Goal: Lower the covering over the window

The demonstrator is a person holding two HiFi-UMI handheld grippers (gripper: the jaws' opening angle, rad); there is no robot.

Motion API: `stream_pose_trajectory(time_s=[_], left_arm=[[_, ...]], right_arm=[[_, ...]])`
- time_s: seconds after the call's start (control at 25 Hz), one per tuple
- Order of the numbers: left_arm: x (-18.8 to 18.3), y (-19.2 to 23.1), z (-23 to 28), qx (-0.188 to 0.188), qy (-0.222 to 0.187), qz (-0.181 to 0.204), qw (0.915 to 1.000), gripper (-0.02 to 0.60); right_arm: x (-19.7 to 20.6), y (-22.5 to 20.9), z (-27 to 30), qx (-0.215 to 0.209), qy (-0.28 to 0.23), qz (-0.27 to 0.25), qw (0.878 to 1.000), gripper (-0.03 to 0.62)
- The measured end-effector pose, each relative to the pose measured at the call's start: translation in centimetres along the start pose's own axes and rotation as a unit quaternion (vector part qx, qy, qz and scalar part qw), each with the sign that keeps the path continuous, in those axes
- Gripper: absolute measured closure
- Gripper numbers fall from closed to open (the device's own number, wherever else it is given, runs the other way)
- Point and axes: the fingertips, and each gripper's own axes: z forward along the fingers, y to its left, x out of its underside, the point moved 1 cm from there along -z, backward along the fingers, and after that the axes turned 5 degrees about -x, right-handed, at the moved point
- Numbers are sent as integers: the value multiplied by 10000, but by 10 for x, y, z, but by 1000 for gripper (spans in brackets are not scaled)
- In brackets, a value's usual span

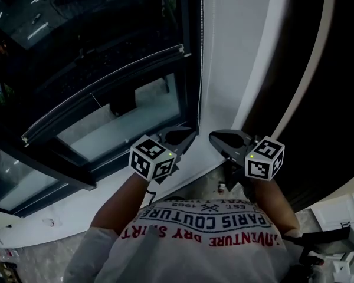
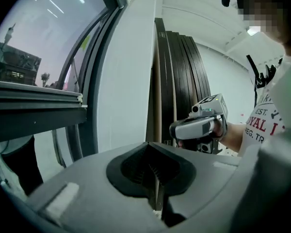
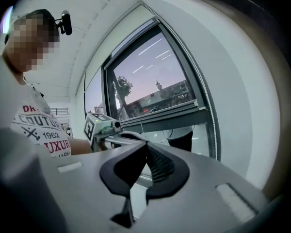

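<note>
The window point(image 1: 94, 46) has a dark frame, and a horizontal bar point(image 1: 106, 93) crosses its glass. Through the pane point(image 3: 150, 76) I see dusk sky and buildings, with nothing hanging over it. A bead chain point(image 1: 200, 52) hangs down the frame's right side, also in the right gripper view point(image 3: 206, 96). My left gripper point(image 1: 189, 135) and right gripper point(image 1: 215, 137) are held in front of my chest, tips facing each other. Both are shut and empty, a little short of the chain. In its own view each set of jaws, left point(image 2: 155, 178) and right point(image 3: 145, 166), meets with nothing between.
A white wall strip point(image 1: 236, 52) runs right of the window. Beyond it several dark boards point(image 2: 179, 81) lean upright against the wall. A white sill point(image 1: 65, 214) runs below the glass. The right gripper point(image 2: 199, 125) shows in the left gripper view.
</note>
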Motion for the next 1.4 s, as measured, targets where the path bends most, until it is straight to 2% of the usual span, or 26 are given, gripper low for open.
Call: stream_pose_trajectory(time_s=[0.12, 0.48, 0.52, 0.64, 0.72, 0.8, 0.84, 0.92, 1.16, 1.4], left_arm=[[-8, 20, 13, -52, -109, -81, 9999, 577], [-44, 78, 72, -124, -172, 51, 9998, 571], [-49, 86, 79, -154, -209, 51, 9997, 548], [-66, 111, 95, -309, -339, 50, 9989, 542], [-72, 124, 105, -360, -321, 92, 9988, 515], [-76, 134, 118, -375, -215, 282, 9987, 463], [-79, 140, 125, -417, -180, 409, 9981, 457], [-86, 154, 137, -564, -209, 561, 9966, 457], [-101, 187, 164, -774, -312, 466, 9954, 457], [-105, 198, 177, -883, -412, 462, 9942, 457]], right_arm=[[1, -8, 5, -10, 29, 0, 10000, 594], [-6, -50, 14, 195, 8, 97, 9998, 594], [-6, -53, 13, 225, 12, 99, 9997, 594], [-11, -61, 14, 292, 6, 54, 9996, 594], [-14, -65, 15, 350, -27, 33, 9994, 594], [-19, -68, 16, 410, -94, 20, 9991, 594], [-20, -69, 16, 436, -109, 10, 9990, 594], [-19, -73, 16, 502, -93, 34, 9987, 594], [-4, -84, 15, 669, 9, 231, 9975, 594], [9, -89, 9, 836, 84, 403, 9956, 594]])
